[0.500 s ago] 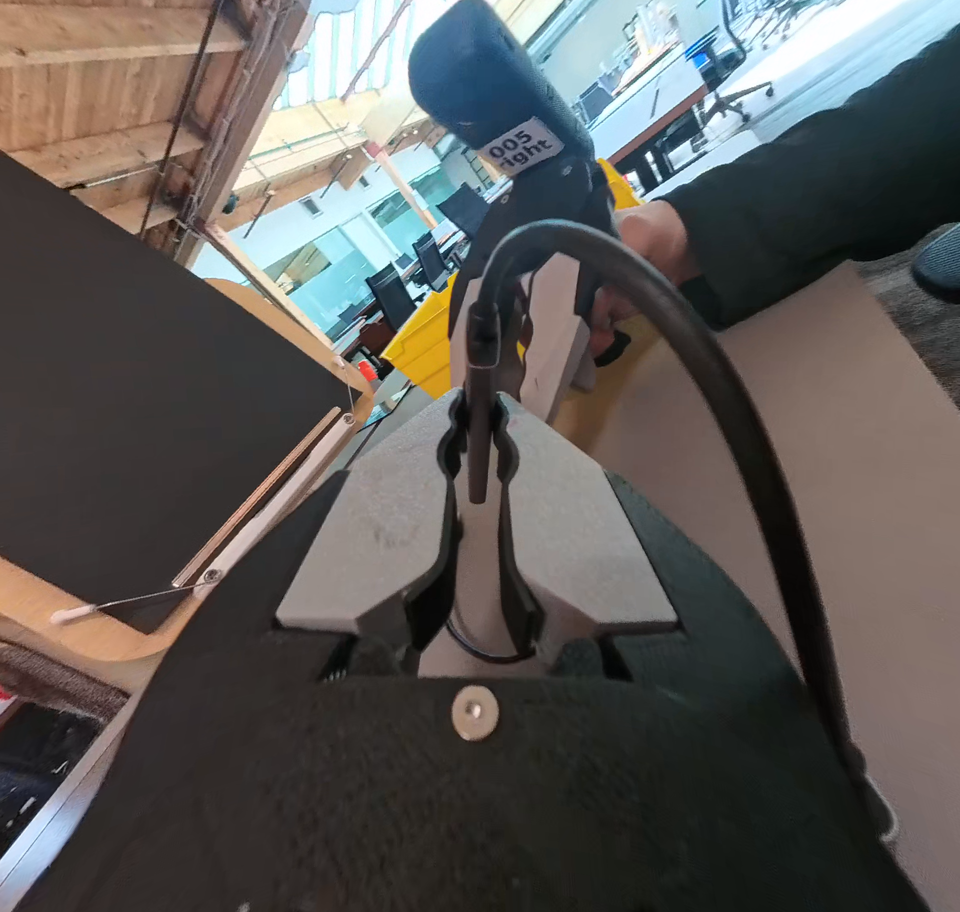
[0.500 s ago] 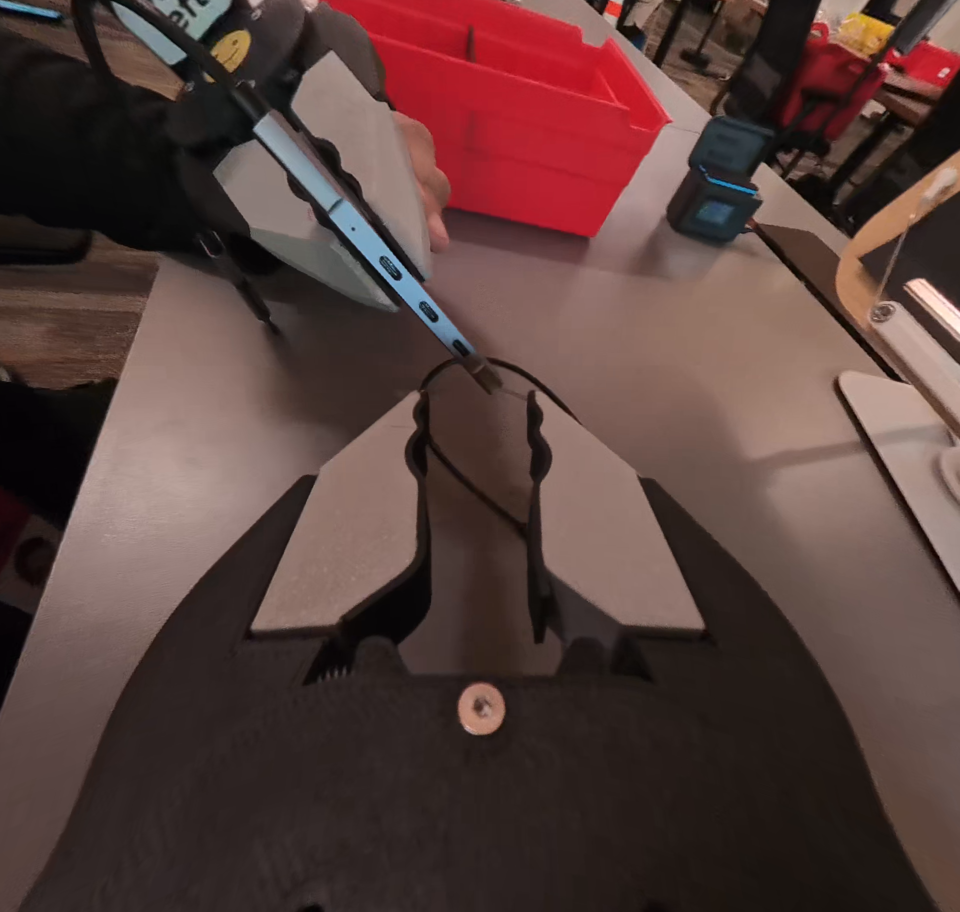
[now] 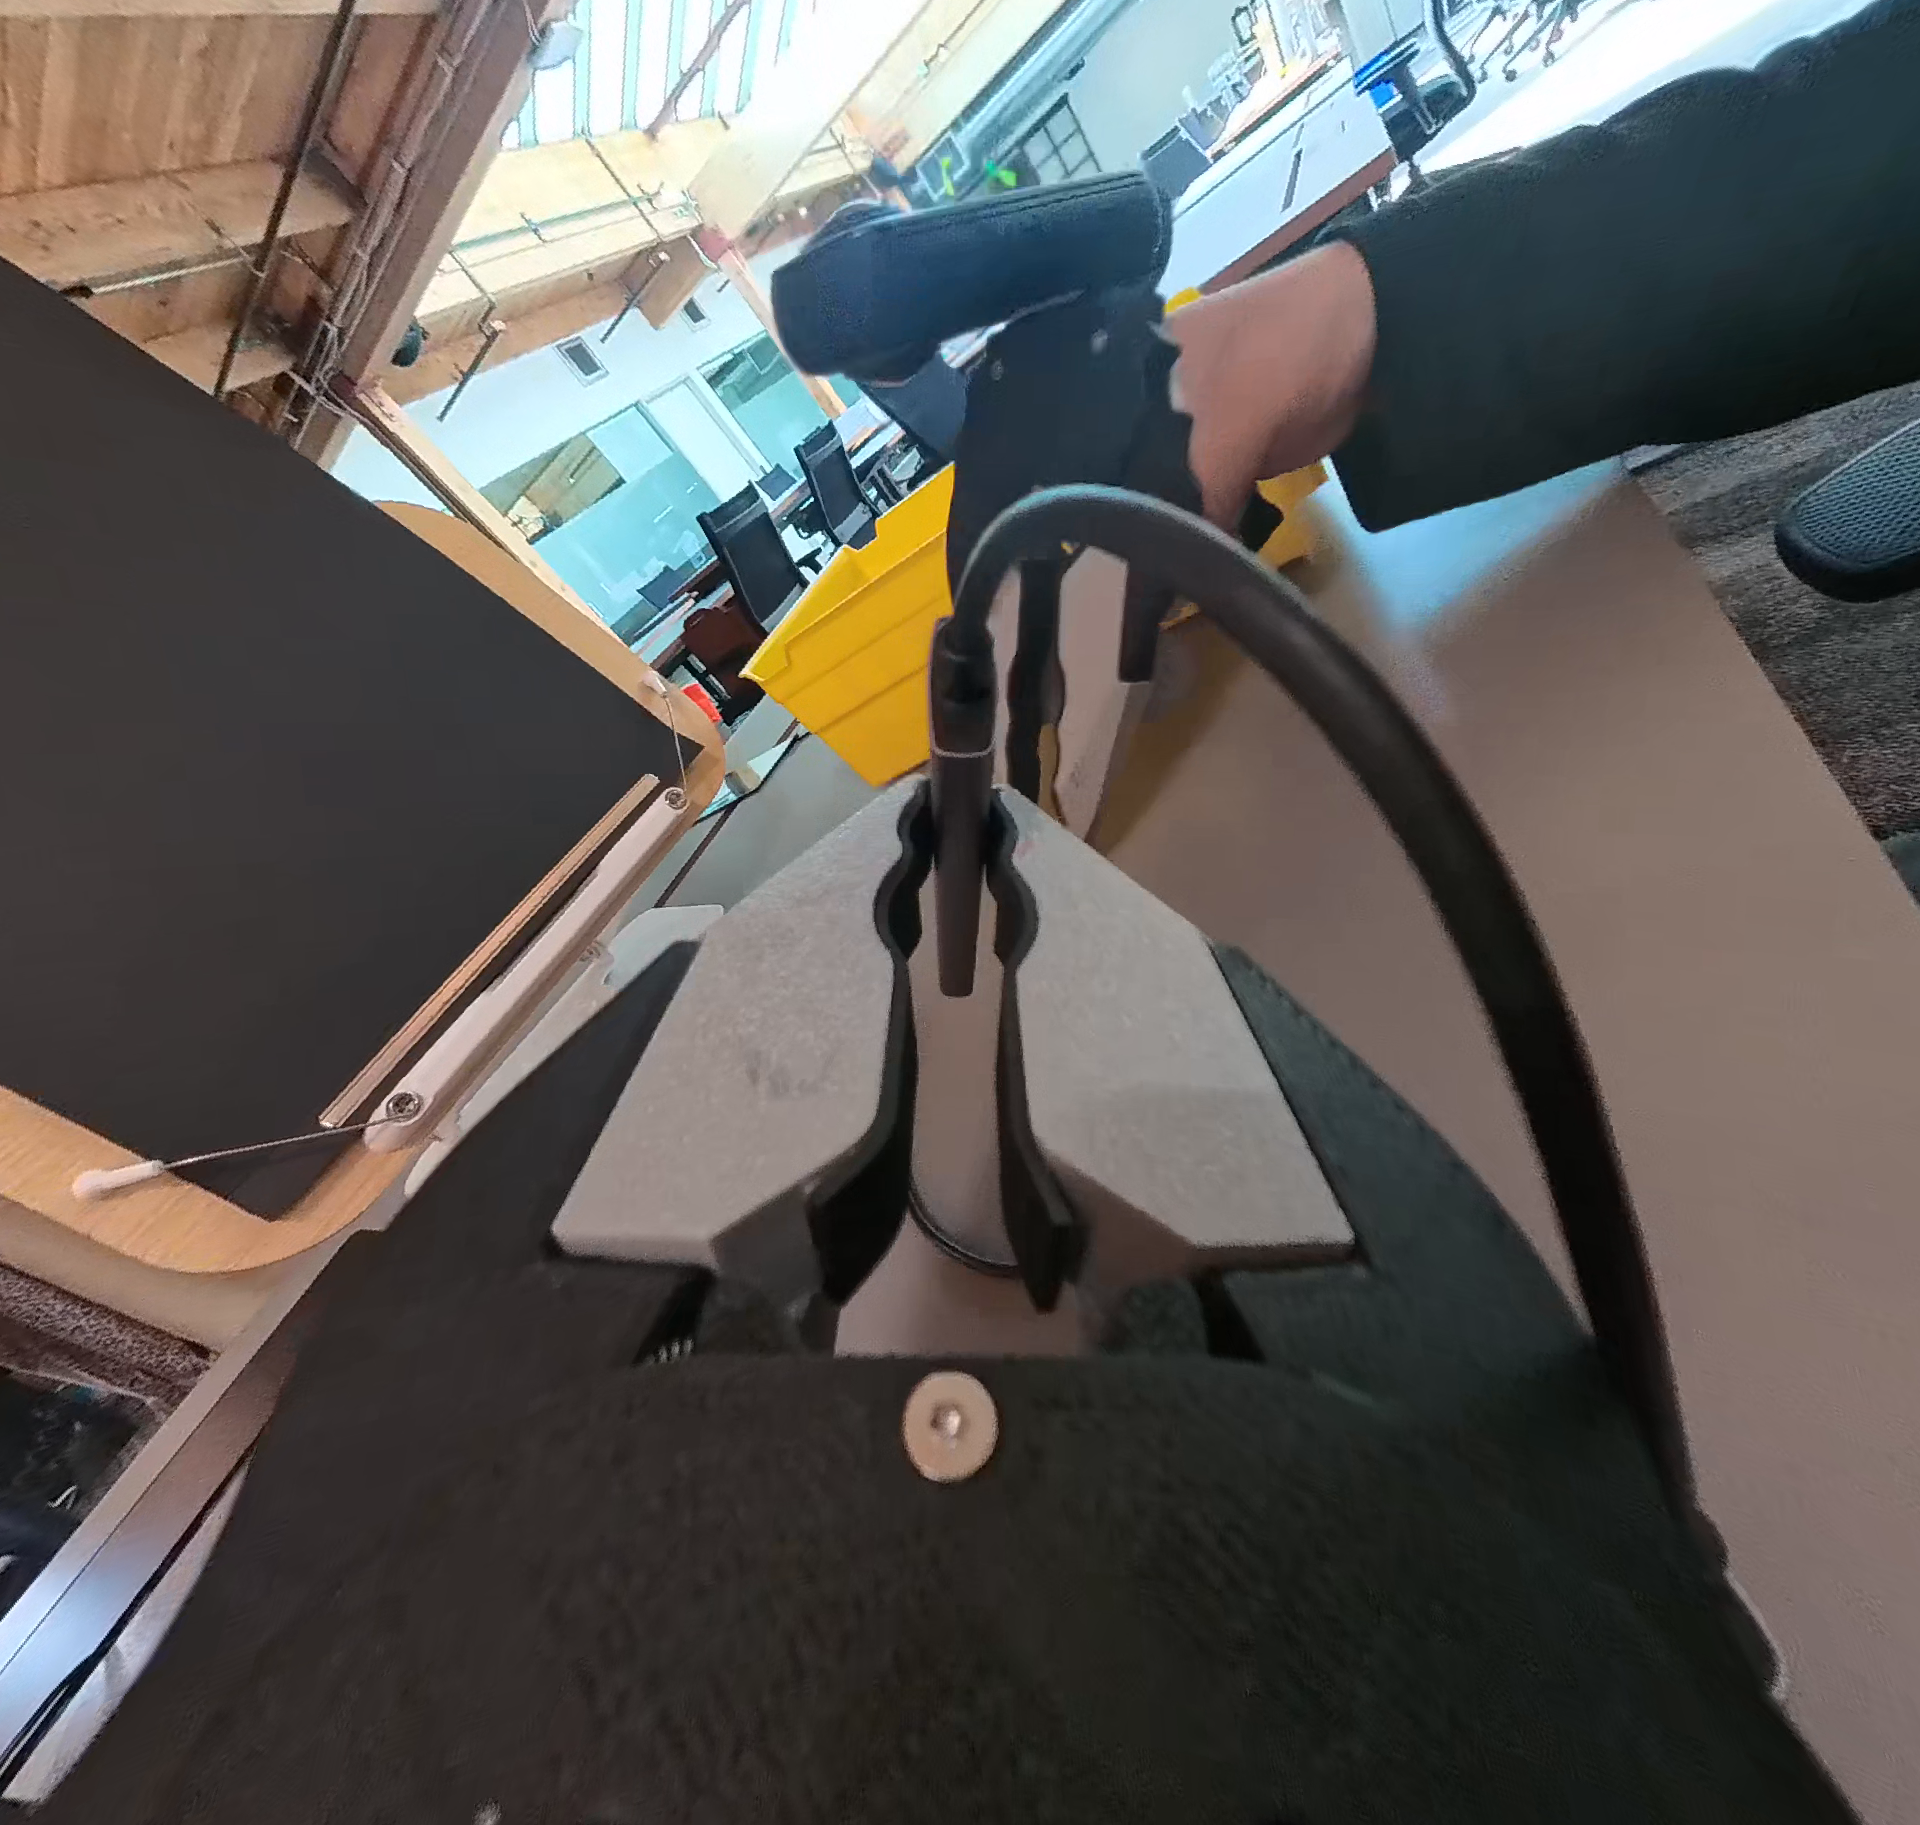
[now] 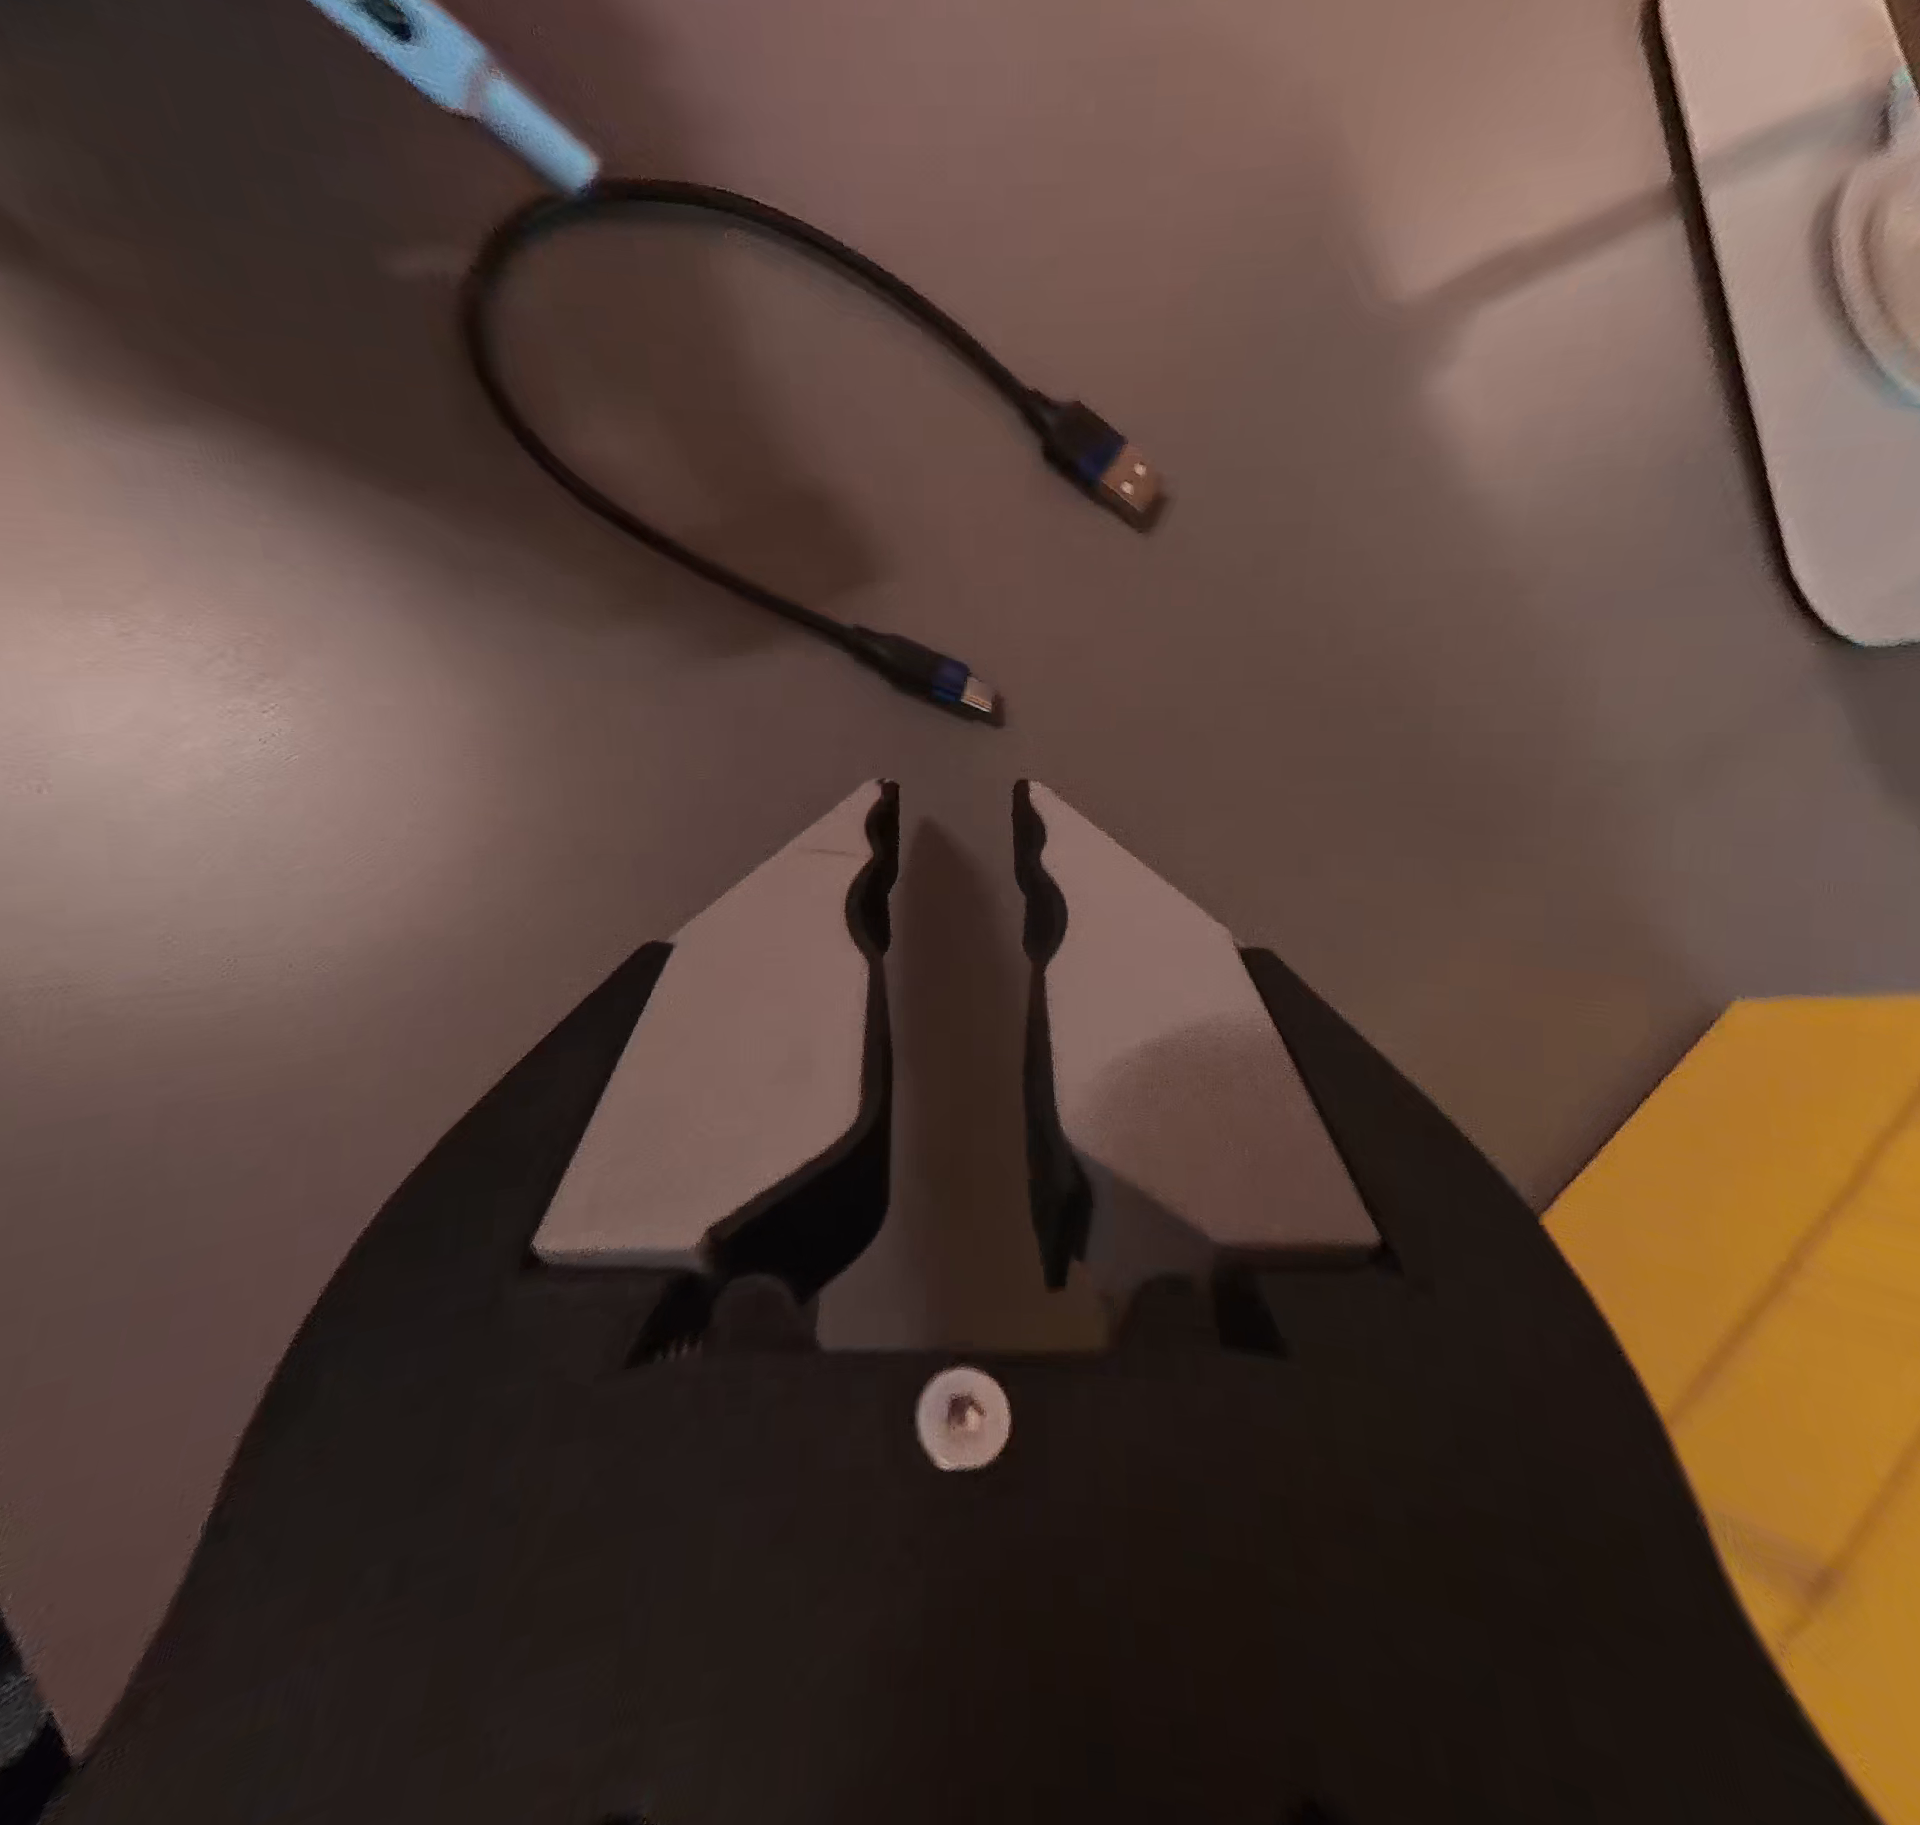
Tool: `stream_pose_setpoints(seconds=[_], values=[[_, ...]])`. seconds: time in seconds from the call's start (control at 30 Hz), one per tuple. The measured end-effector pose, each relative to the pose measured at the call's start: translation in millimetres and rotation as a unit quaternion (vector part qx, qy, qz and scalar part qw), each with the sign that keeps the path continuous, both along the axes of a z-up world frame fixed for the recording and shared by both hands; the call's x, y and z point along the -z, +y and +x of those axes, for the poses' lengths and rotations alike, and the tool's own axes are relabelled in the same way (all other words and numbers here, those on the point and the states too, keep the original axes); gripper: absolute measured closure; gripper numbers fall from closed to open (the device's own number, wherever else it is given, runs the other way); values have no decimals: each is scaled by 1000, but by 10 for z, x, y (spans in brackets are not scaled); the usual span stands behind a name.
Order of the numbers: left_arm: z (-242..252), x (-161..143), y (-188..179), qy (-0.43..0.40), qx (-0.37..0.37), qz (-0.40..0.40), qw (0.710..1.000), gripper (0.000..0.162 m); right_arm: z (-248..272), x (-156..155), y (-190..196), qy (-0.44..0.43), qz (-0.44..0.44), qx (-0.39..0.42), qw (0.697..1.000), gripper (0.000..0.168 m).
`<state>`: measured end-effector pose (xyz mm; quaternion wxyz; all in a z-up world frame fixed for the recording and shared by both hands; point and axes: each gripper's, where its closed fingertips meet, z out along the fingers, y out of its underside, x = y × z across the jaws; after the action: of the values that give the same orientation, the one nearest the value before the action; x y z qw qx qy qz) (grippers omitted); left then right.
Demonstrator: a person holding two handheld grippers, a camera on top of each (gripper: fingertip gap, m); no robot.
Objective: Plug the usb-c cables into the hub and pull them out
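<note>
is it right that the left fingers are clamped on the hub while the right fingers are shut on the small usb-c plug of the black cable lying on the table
Not quite. In the right wrist view the right gripper is open and empty; the black cable lies loose on the table, its small plug just ahead of the fingers. The left gripper is indeed clamped on the hub.

surface: grey table (image 4: 312, 840) | on it: black cable (image 4: 644, 248), yellow bin (image 4: 1766, 1256), white base (image 4: 1766, 269)

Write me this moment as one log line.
left gripper: shut on hub | right gripper: open, above table | cable: lying loose
</note>
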<state>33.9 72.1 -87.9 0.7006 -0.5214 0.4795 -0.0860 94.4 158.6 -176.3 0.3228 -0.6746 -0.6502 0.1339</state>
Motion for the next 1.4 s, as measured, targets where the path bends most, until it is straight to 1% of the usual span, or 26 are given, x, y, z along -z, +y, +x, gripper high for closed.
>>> stream_pose_setpoints(seconds=[0.03,0.1,0.17,0.23,0.3,0.37,0.43,0.5,0.57,0.67,0.7,0.83,0.87,0.93,0.97,1.0,1.03,1.1,1.13,1.17,1.27,1.4], values=[[-2,7,0,2,-2,-1,1000,155,-3,19,44,1,-7,18,1000,149],[-18,6,1,0,-5,-4,1000,155,-16,50,110,17,-52,56,997,142],[-48,-4,2,-5,-8,-10,1000,155,-93,4,156,58,-94,76,991,139],[-78,-31,21,-13,-15,-8,1000,155,-172,-65,234,87,-112,95,985,137],[-99,-31,52,-14,-23,-7,1000,155,-293,-130,234,98,-115,83,985,131],[-113,-28,77,-11,-33,-1,999,155,-446,-190,226,93,-68,37,993,134],[-109,-25,75,-9,-31,-1,999,155,-519,-162,344,48,13,14,999,135],[-128,-28,89,-9,-37,0,999,155,-497,-61,424,-25,58,6,998,139],[-150,-26,104,-6,-45,0,999,155,-464,-7,414,-59,56,11,997,144],[-141,-19,102,-1,-47,4,999,155,-416,-3,250,-58,24,-14,998,144],[-129,-14,97,1,-45,4,999,155,-374,-12,192,-65,22,-30,997,144],[-104,-4,87,6,-39,4,999,155,-263,-39,-104,-105,32,-145,983,149],[-103,-5,86,6,-40,5,999,155,-271,-26,-131,-118,42,-166,978,153],[-108,-9,84,7,-40,6,999,155,-297,54,-108,-152,66,-194,967,154],[-110,-11,85,6,-41,6,999,155,-292,109,-68,-176,75,-201,961,154],[-114,-14,85,5,-41,5,999,155,-303,141,-29,-189,85,-206,956,158],[-119,-14,88,4,-41,4,999,155,-322,142,-13,-195,88,-213,953,158],[-121,-13,90,3,-41,3,999,155,-287,141,-34,-227,68,-227,945,154],[-118,-12,88,3,-40,2,999,155,-283,131,-42,-241,66,-237,939,146],[-114,-10,86,4,-39,2,999,155,-297,118,-46,-252,71,-251,932,143],[-106,-8,76,4,-36,0,999,155,-328,112,-89,-284,51,-292,912,146],[-146,-55,79,-5,-41,4,999,155,-385,91,-96,-308,-22,-313,898,152]])
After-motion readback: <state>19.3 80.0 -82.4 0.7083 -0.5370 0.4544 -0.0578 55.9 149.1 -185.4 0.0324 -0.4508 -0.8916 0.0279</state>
